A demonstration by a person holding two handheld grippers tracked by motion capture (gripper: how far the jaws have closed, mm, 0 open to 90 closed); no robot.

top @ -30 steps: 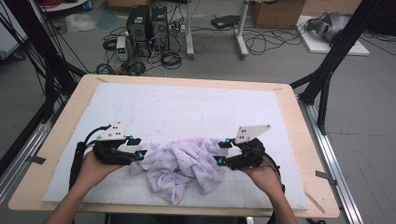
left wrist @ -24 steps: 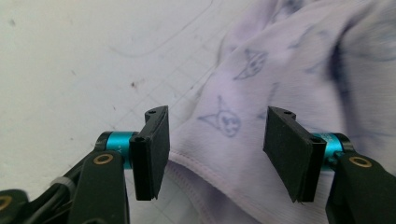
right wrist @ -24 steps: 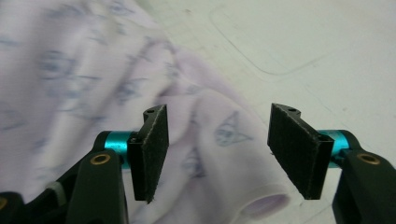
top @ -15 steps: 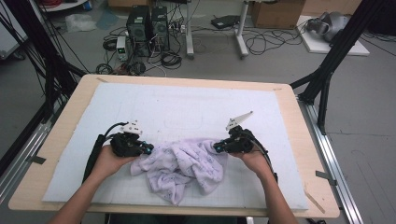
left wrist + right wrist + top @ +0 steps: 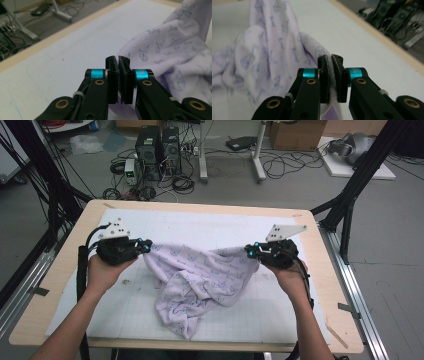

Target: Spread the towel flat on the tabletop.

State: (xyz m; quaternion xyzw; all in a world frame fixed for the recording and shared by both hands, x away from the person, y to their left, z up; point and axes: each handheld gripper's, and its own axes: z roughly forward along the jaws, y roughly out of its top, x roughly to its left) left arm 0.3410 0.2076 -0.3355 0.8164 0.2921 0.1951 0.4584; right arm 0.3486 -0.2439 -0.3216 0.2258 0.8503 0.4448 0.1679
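**Cloth, lilac, printed — held at two edges for spreading**

Cloth (image 5: 200, 280) of soft lilac knit with small printed motifs is stretched between both grippers above the white mat (image 5: 210, 227); its middle sags and its lower fold lies bunched on the mat near the front edge of the table (image 5: 65, 270). The left gripper (image 5: 146, 245) is clamped on one edge, the jaws pressed together with fabric pinched between them. The right gripper (image 5: 252, 251) is likewise closed tight on the opposite edge. For a clean spread, both holds are best kept firm, the hands drawn apart evenly and at equal height, and the bunched fold lifted clear before the cloth is laid flat.
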